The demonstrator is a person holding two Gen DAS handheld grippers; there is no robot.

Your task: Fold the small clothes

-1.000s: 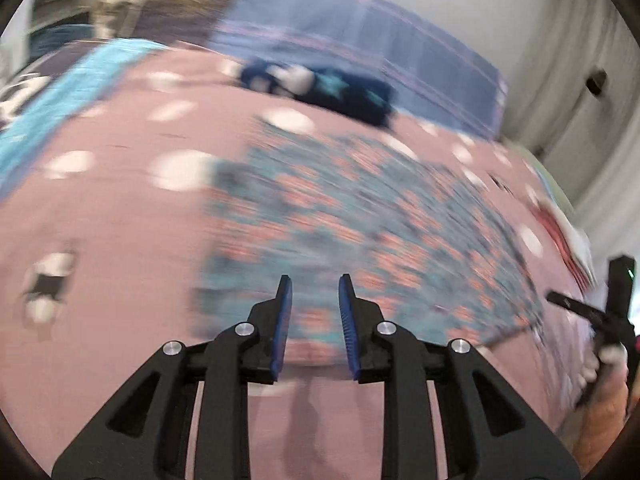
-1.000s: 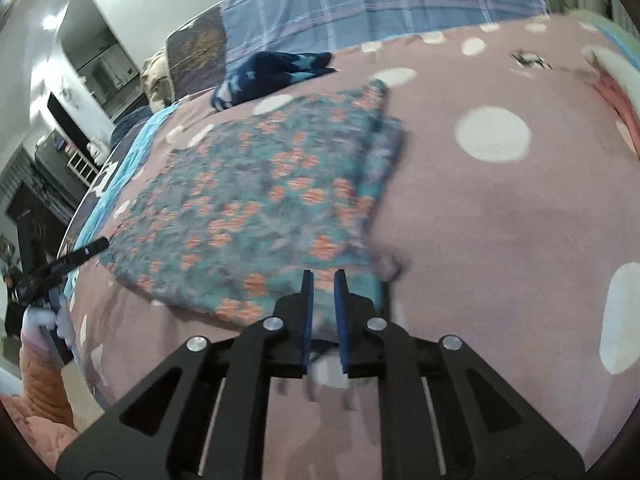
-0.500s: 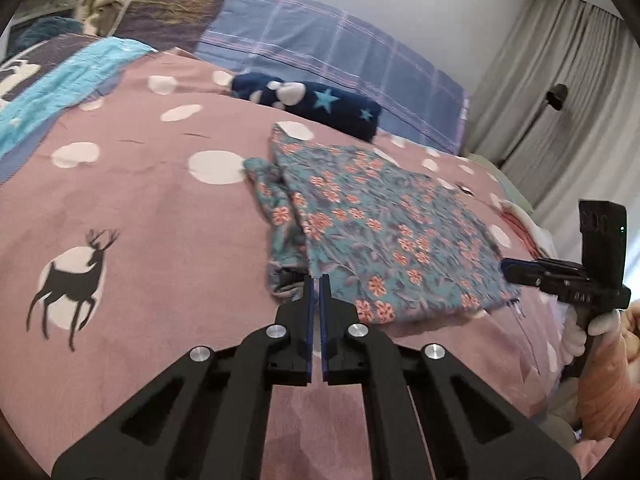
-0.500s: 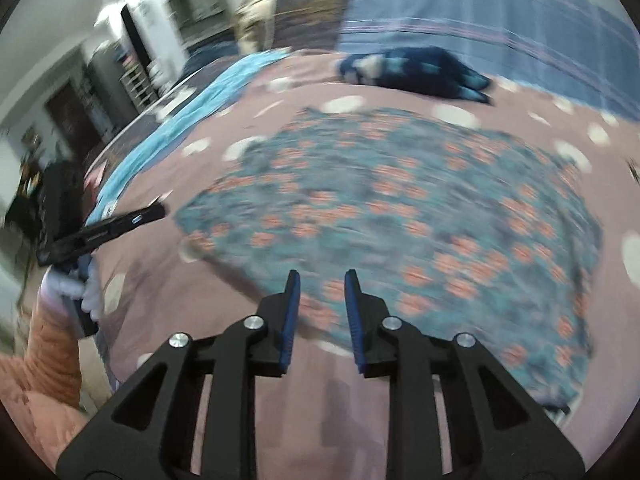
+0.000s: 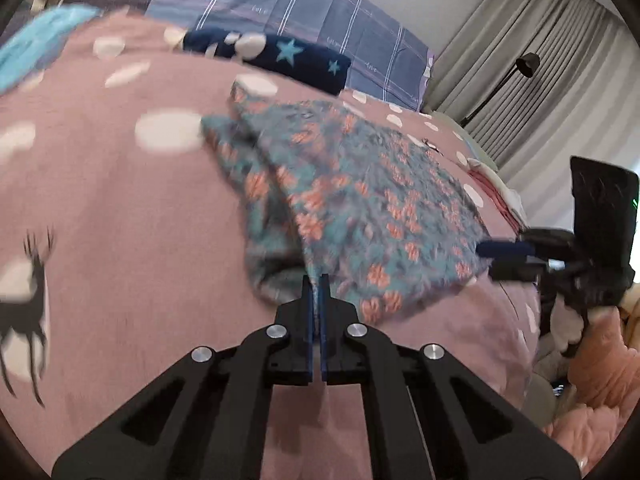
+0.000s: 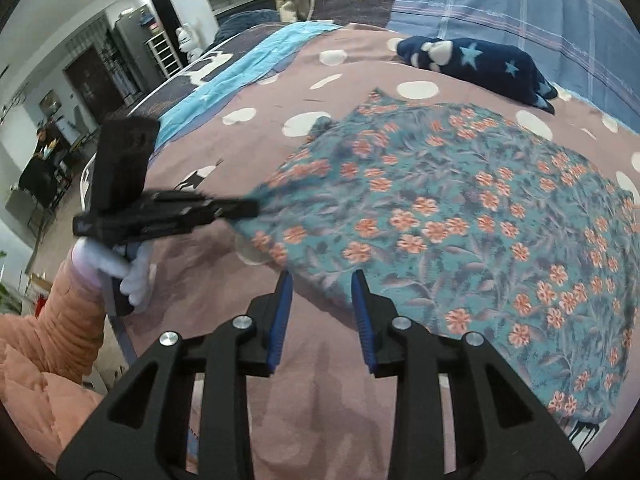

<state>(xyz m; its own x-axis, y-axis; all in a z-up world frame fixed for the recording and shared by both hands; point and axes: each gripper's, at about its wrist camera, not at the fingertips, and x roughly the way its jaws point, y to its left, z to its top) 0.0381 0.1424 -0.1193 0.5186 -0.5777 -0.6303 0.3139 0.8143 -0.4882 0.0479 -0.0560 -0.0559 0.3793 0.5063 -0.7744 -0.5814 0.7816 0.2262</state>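
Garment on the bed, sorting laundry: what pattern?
Teal garment with orange-pink flowers; right wrist view.

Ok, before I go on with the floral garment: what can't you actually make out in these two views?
- Left wrist view: motion blur smears the floral garment; the left gripper is shut at its corner, but how many layers it pinches is unclear.
- Right wrist view: the garment's right and lower edges run out of frame.
- Right wrist view: the right gripper is open at the near edge; whether it touches the cloth is unclear.
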